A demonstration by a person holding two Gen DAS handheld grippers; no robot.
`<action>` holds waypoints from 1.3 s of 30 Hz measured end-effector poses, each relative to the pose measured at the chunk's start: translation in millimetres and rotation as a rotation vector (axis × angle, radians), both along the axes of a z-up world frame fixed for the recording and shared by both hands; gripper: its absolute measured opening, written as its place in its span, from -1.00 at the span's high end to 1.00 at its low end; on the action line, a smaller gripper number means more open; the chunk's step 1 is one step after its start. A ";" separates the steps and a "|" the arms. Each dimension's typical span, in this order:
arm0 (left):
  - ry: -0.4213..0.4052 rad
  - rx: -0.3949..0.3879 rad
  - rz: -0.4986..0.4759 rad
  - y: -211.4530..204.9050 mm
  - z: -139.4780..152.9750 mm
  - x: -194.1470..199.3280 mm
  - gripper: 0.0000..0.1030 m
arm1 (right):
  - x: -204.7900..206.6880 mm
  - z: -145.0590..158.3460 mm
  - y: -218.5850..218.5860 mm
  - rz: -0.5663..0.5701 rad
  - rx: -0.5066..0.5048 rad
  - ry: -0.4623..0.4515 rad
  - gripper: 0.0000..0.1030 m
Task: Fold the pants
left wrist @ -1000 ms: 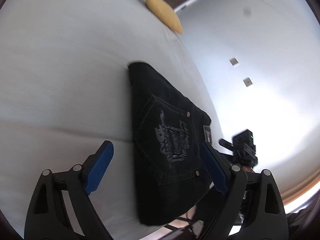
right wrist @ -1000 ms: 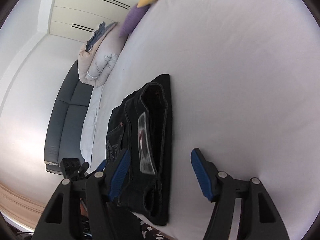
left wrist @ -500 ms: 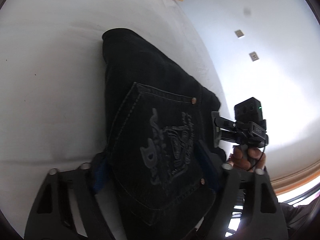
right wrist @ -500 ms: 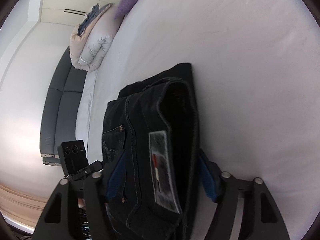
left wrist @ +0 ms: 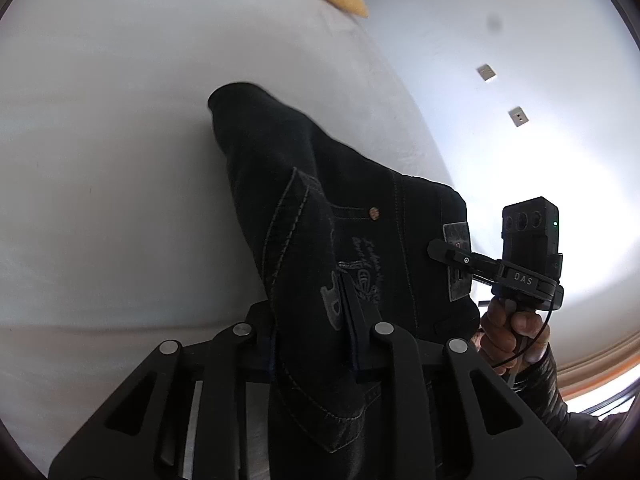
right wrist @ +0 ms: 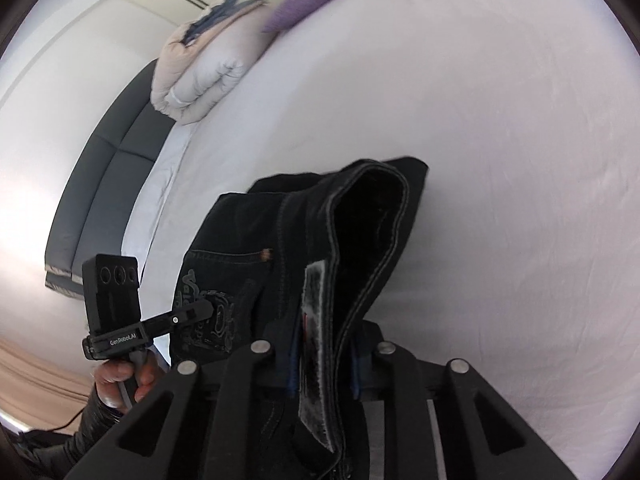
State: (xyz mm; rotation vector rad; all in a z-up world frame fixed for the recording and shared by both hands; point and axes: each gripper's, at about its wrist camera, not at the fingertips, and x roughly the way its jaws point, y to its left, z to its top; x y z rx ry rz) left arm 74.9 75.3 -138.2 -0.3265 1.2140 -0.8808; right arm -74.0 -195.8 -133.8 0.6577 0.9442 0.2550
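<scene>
A white bed [right wrist: 500, 140], a grey sofa [right wrist: 104, 184] beside it, white wall [left wrist: 500, 8] with two sockets.

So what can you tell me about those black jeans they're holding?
The black denim jeans are folded into a compact bundle with grey contrast stitching, a back pocket bearing an embroidered grey emblem, copper rivets and a grey waistband patch. The left gripper is shut on the pocket side; the right gripper is shut on the waistband. The near end looks raised, and the far end reaches the white bed sheet.
</scene>
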 end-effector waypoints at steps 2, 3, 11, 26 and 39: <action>-0.020 -0.011 0.002 0.1 5.3 2.2 0.58 | 2.2 10.8 -1.5 -0.002 -0.009 -0.031 0.61; -0.038 -0.015 0.004 -1.6 8.7 4.6 0.58 | 3.4 14.4 -2.9 -0.002 -0.012 -0.041 0.61; -0.071 -0.026 0.019 -15.6 21.9 40.9 0.58 | 51.8 34.9 -36.9 -0.025 -0.025 -0.078 0.61; -0.036 0.044 0.070 -4.2 -34.8 70.8 0.28 | 95.7 -48.9 -92.5 -0.087 0.119 -0.021 0.28; -0.546 0.189 0.248 29.2 53.3 -19.4 -0.78 | 12.2 1.7 -71.6 -0.255 -0.153 -0.112 -0.42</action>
